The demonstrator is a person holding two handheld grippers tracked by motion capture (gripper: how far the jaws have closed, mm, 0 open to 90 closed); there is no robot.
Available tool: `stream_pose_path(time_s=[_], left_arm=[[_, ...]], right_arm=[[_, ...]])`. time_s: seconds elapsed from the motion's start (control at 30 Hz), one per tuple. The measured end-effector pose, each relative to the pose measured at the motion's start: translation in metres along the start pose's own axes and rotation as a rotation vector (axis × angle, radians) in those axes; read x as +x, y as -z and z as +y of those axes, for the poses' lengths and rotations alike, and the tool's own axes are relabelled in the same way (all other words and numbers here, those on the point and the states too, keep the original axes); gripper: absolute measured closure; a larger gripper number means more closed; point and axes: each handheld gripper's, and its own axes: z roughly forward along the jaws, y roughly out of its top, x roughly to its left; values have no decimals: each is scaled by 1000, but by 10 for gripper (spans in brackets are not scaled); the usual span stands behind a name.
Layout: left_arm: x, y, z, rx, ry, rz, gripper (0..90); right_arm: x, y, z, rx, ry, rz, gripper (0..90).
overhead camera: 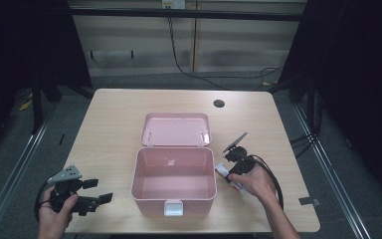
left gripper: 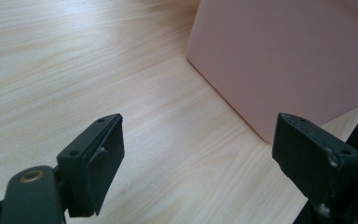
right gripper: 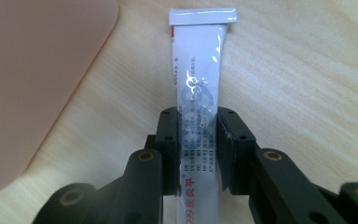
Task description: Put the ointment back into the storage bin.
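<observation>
Looking down from the high view, the open pink storage box (overhead camera: 174,181) sits mid-table (overhead camera: 109,124); the right hand-held gripper (overhead camera: 229,169) is low just beside its right wall, on a white tube (overhead camera: 224,171). The left hand-held gripper (left gripper: 198,154), in its own view, has jaws spread wide, empty, the box near. The right gripper view shows jaws pinching the tube (right gripper: 198,107) across its middle, its long axis running straight ahead, crimped end farthest, the box alongside.

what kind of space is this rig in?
Probably a lab or data-collection booth, not a home: a bare wooden table with a cable hole, dark curtains on both sides, metal framing overhead and loose cables on the floor.
</observation>
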Motion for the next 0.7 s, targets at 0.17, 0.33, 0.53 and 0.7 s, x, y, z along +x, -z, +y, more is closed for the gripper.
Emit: stream_pose_path(time_s=[0.17,0.33,0.53,0.7], left_arm=[[0,0,0,-6,4,-3,167],[0,0,0,-6,7,-4,168],[0,0,0,-5,4,-3,168],[0,0,0,-6,7,-4,168]], right_arm=[[0,6,2,43,27,15,721],[-1,16,2,62,61,28,720],[0,25,0,75,94,50,720],[-1,34,-2,67,130,66,720]])
